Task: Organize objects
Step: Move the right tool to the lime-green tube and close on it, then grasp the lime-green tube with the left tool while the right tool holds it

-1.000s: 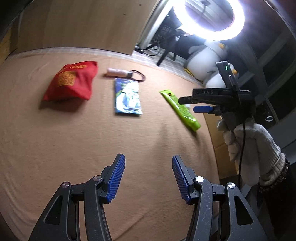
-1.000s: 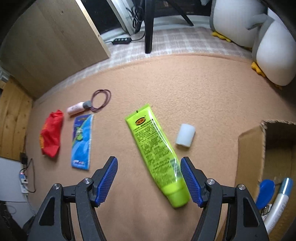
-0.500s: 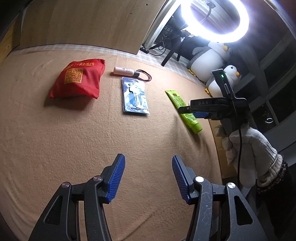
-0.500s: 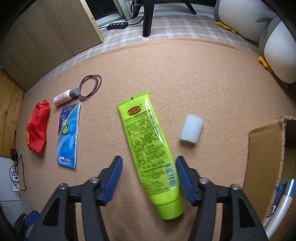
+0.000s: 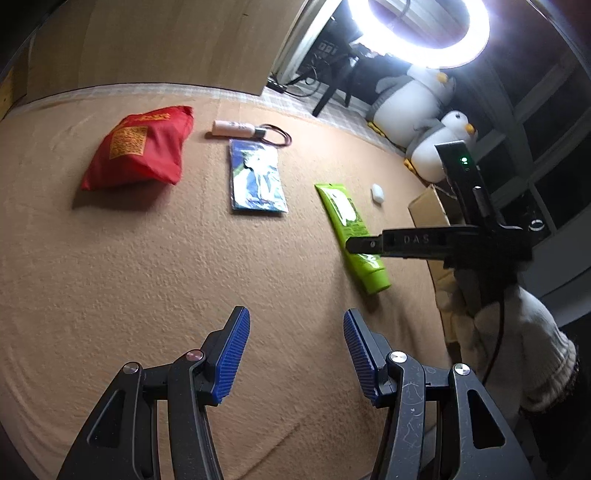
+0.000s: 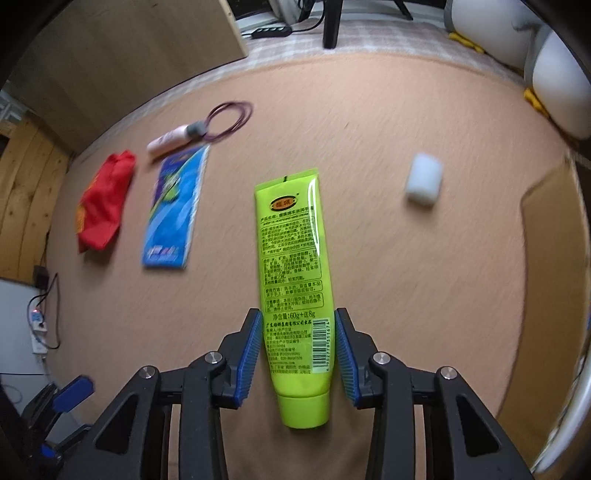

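Note:
A lime green tube (image 6: pixel 291 266) lies flat on the tan cloth, cap end toward me. My right gripper (image 6: pixel 299 356) is open and straddles the tube near its cap; the blue pads sit close beside it on both sides. In the left wrist view the tube (image 5: pixel 351 229) lies under the right gripper's black body (image 5: pixel 436 242). My left gripper (image 5: pixel 295 354) is open and empty over bare cloth. A red pouch (image 5: pixel 142 147), a blue packet (image 5: pixel 256 177), a pink tube (image 5: pixel 232 128) with a dark cord loop (image 5: pixel 277 134), and a small white block (image 6: pixel 424 181) lie on the cloth.
A cardboard box (image 6: pixel 546 266) stands at the right edge of the cloth. Penguin plush toys (image 5: pixel 413 99) and a ring light (image 5: pixel 417 33) are at the back right. A wooden board (image 5: pixel 147 44) leans at the back.
My right gripper has come down and forward over the green tube and narrowed, so its pads now flank the cap end. The left gripper has stayed open and shifted only a little.

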Action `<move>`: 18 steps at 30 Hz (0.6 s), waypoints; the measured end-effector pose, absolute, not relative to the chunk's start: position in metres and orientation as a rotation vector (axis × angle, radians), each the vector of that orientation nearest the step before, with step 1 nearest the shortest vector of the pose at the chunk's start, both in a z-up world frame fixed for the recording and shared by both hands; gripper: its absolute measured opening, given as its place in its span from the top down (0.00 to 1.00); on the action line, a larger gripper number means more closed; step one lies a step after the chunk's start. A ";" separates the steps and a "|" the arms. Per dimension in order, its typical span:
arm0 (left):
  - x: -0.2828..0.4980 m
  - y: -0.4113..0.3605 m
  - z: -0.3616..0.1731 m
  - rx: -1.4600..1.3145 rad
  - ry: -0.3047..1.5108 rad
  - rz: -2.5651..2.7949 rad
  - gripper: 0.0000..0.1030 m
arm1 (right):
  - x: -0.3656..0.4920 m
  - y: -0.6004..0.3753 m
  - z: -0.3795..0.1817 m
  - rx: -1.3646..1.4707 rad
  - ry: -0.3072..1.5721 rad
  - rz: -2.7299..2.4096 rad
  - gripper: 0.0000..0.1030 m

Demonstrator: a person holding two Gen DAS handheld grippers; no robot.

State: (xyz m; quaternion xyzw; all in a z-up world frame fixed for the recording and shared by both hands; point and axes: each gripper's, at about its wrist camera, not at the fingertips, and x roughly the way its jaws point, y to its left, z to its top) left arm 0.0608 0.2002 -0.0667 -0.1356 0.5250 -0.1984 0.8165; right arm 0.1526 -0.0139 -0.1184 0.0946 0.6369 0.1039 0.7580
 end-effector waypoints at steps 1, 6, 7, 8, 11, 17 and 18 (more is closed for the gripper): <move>0.060 0.198 -0.068 -0.282 1.124 -0.430 0.45 | 0.147 -0.011 -0.118 0.214 1.390 0.239 0.67; 0.054 0.188 -0.074 -0.251 1.141 -0.463 0.45 | 0.117 -0.002 -0.118 0.268 1.398 0.279 0.67; 0.054 0.186 -0.075 -0.249 1.146 -0.467 0.45 | 0.113 0.000 -0.118 0.273 1.395 0.284 0.67; 0.054 0.184 -0.076 -0.248 1.150 -0.472 0.45 | 0.112 0.001 -0.118 0.273 1.392 0.283 0.67; 0.056 0.177 -0.077 -0.245 1.157 -0.501 0.45 | 0.112 -0.002 -0.120 0.303 1.386 0.295 0.67; 0.071 0.154 -0.082 -0.224 1.168 -0.571 0.45 | 0.122 -0.018 -0.114 0.368 1.372 0.282 0.62; 0.075 0.149 -0.084 -0.223 1.175 -0.587 0.45 | 0.125 -0.020 -0.113 0.370 1.370 0.278 0.59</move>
